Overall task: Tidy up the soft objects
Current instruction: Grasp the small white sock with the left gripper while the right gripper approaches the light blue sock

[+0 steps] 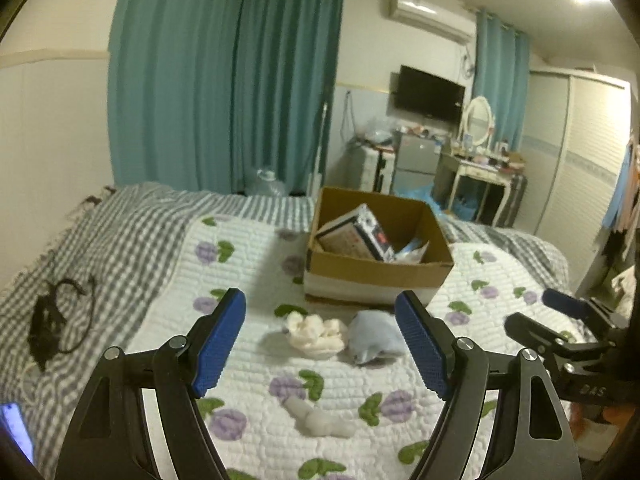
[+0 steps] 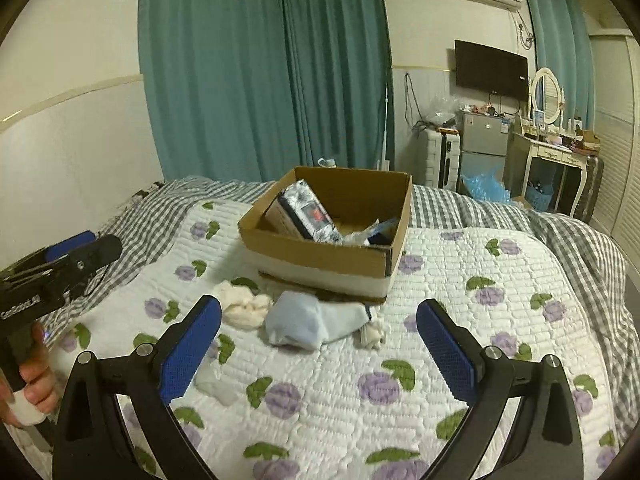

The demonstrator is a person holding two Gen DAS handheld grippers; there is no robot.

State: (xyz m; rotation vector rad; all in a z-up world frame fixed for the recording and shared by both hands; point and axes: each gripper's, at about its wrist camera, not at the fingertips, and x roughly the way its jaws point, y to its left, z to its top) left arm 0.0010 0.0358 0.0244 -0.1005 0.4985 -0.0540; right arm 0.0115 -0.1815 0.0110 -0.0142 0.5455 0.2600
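Bed with floral quilt (image 2: 460,312), cardboard box (image 2: 320,256) at twelve o'clock, cream cloth (image 2: 244,306) and pale blue cloth (image 2: 304,324) lay just before it, black cord (image 1: 60,320) at nine o'clock.

Left wrist view: low over near edge of bed (image 1: 248,432), facing across quilt toward cardboard box (image 1: 376,276) and far-wall curtains (image 1: 224,80), angled downward. Right wrist view: beside it, same heading, box (image 2: 320,256) slightly nearer. Shared: quilt centre, box, curtains, dresser corner. Each view catches other hand-held gripper at frame edge.
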